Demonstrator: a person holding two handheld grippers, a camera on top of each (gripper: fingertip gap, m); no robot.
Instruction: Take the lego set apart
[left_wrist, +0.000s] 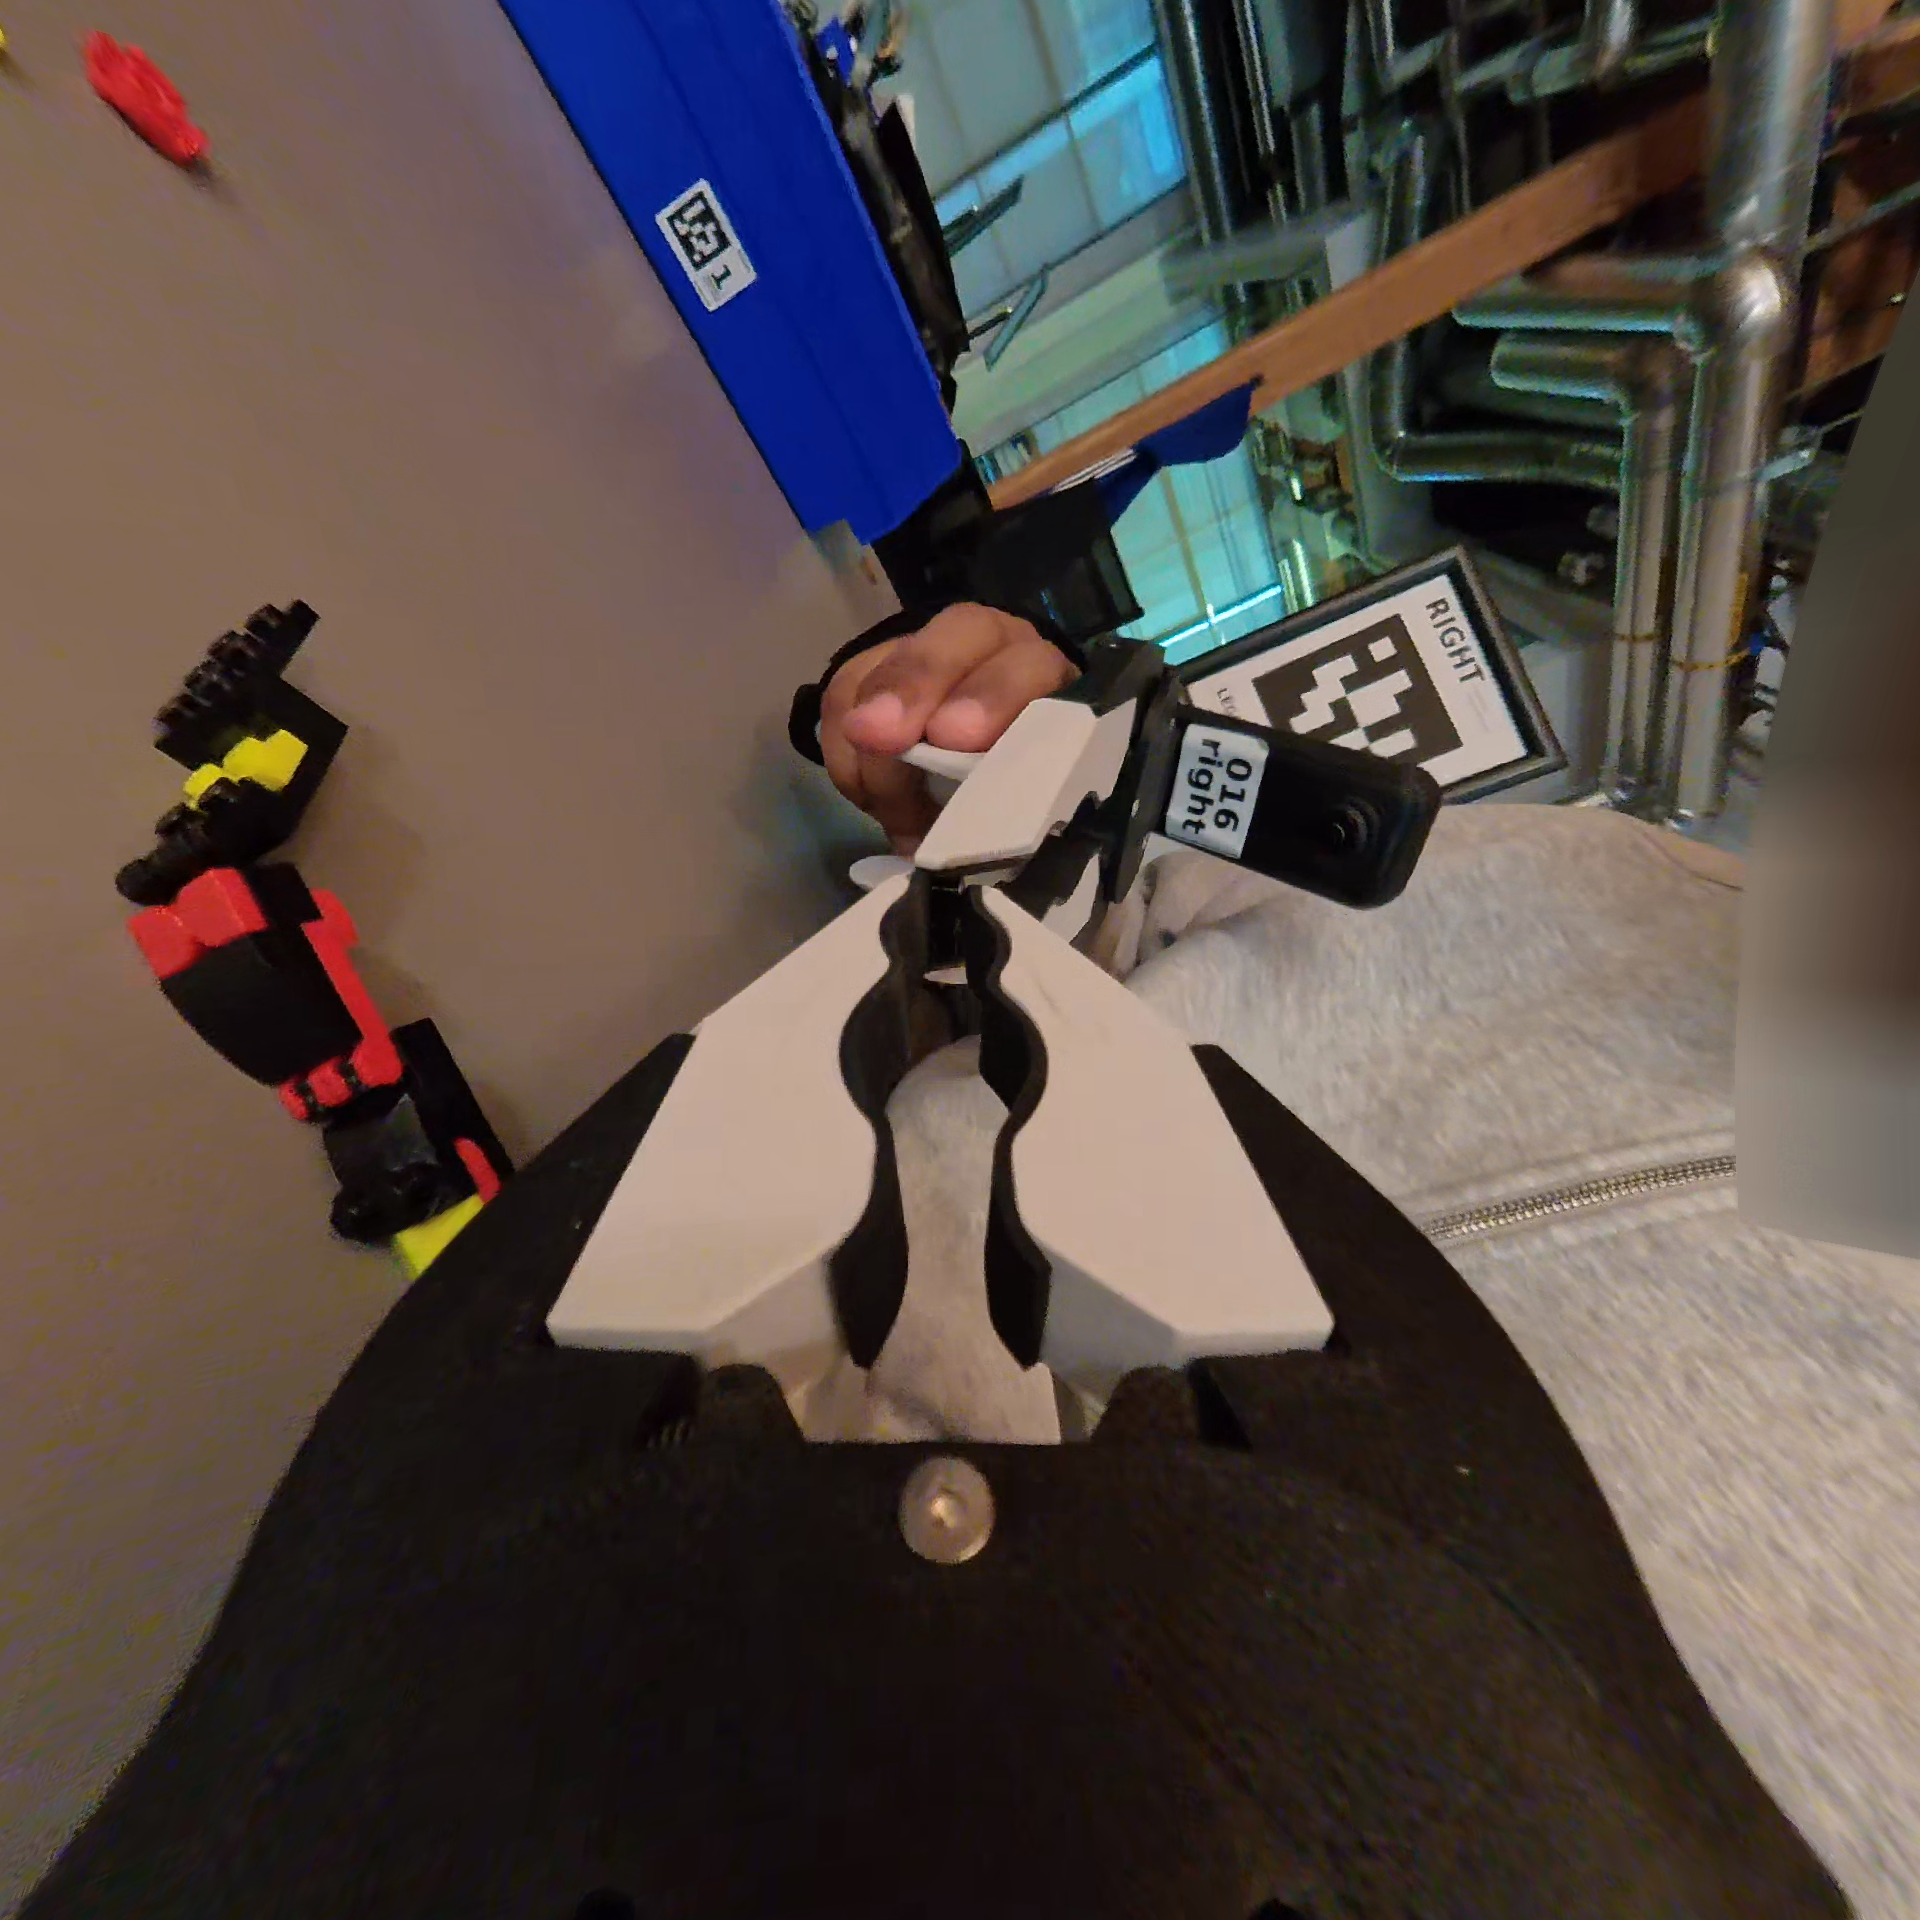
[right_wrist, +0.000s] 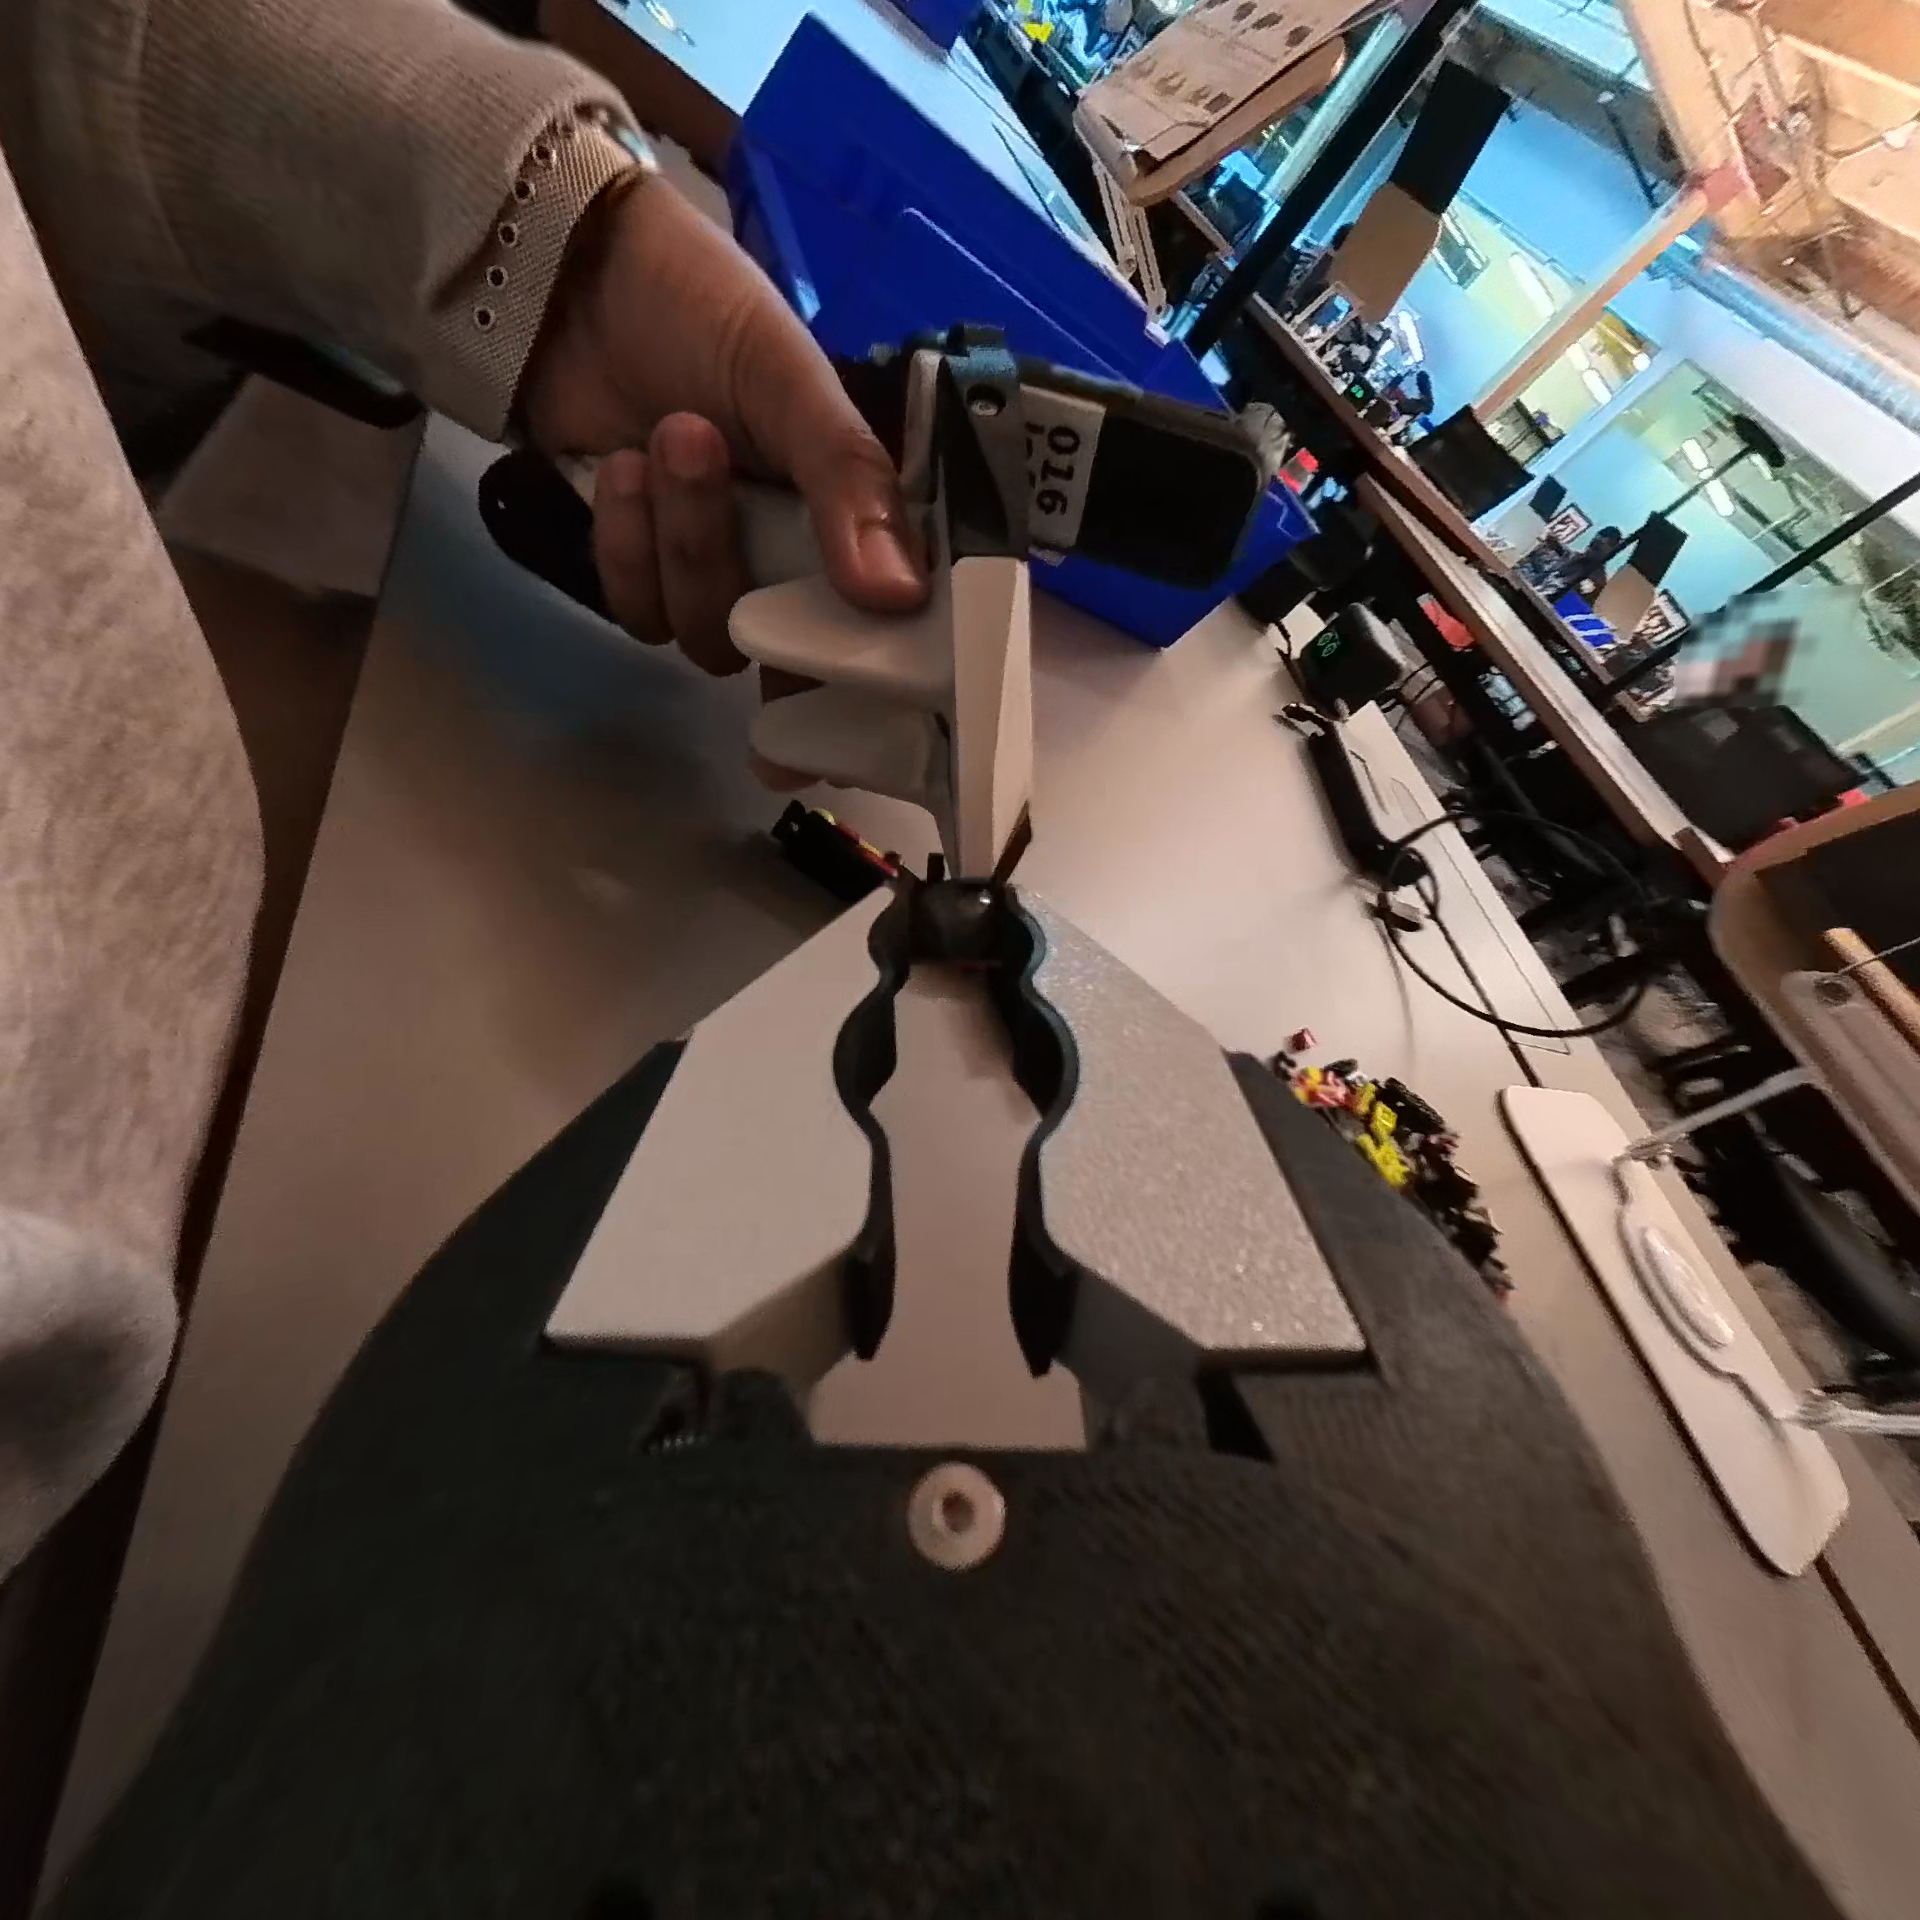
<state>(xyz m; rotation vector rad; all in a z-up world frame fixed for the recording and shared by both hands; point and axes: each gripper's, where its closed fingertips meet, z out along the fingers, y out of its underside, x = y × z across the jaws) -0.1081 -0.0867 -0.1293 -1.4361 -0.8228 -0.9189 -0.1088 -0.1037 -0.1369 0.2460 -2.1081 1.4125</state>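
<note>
A: Where's the small black lego piece (right_wrist: 954, 916)?
B: At frame centre, clenched at the tips of the right white-fingered gripper (right_wrist: 951, 925). The left white-fingered gripper (left_wrist: 940, 904) pinches it from the opposite side.
A: And the rest?
B: The black, red and yellow lego assembly (left_wrist: 281, 935) lies on the grey table (left_wrist: 416, 468) at left; loose bricks (right_wrist: 1382, 1132) pile at right.

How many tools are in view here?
2. The left tool and the right tool meet tip to tip above the table, both apparently shut on one small black lego piece between them. None seems hidden.
</note>
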